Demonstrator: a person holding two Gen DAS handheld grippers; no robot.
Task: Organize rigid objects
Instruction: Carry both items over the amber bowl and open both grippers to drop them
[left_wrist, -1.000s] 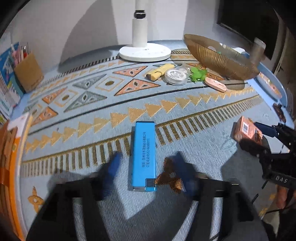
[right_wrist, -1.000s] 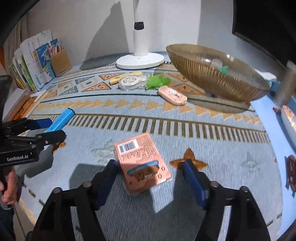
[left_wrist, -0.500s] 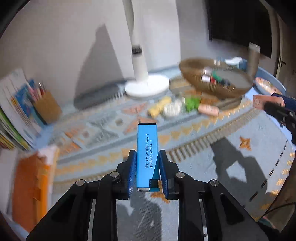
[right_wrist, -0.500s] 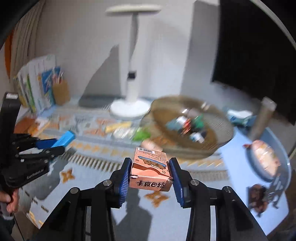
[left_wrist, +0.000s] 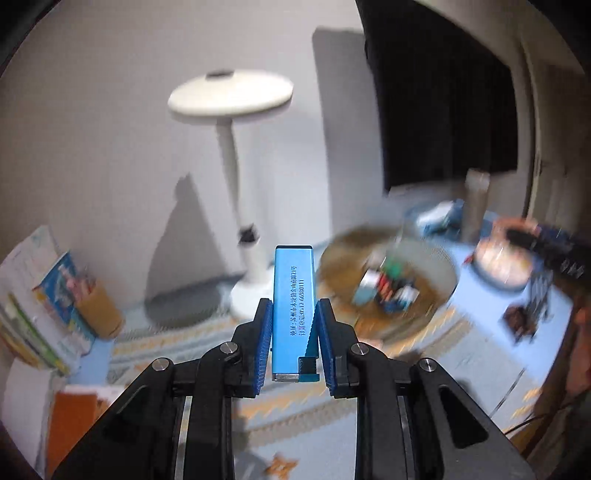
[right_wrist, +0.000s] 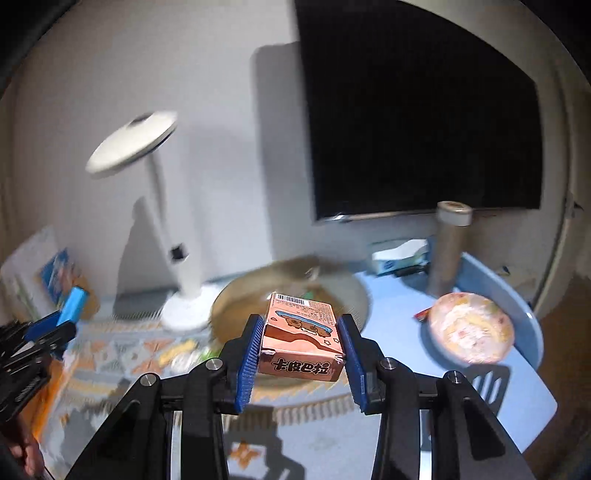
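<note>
Left wrist view: grey wall behind, patterned blue-and-orange table mat (left_wrist: 192, 347) below, heavy motion blur on the right half. White desk lamp (left_wrist: 236, 155) is the landmark: round head up top, stem down to a round base on the mat. Left gripper (left_wrist: 294, 339) is raised off the mat, jaws pinching a slim blue box (left_wrist: 294, 310) by its long sides; box stands upright with printed text along its face, just right of the lamp base in frame. Right of the lamp: a gold wire basket (left_wrist: 388, 280), blurred, with small mixed items inside that I can't identify. Left of the lamp: a brown pen holder (left_wrist: 99, 310) and a stack of booklets (left_wrist: 37, 314). Dark TV screen (left_wrist: 443, 103) on the wall to the right of the lamp head. Right wrist view: same wall, TV screen (right_wrist: 421, 122) fills the upper right. Right gripper (right_wrist: 301, 347) is clear of the table, jaws clamped on the two sides of a pink snack box (right_wrist: 301, 339), barcode end pointing away. Box sits in frame in front of the wire basket (right_wrist: 291, 291), which is right of the lamp (right_wrist: 155, 206) base. Further right of the lamp: a tall cardboard tube (right_wrist: 448, 251), upright, and a pink patterned bowl (right_wrist: 472, 332) on the blue table (right_wrist: 406, 325). Left gripper (right_wrist: 40, 328) visible at the left edge, left of the lamp, holding the blue box (right_wrist: 74, 310).
</note>
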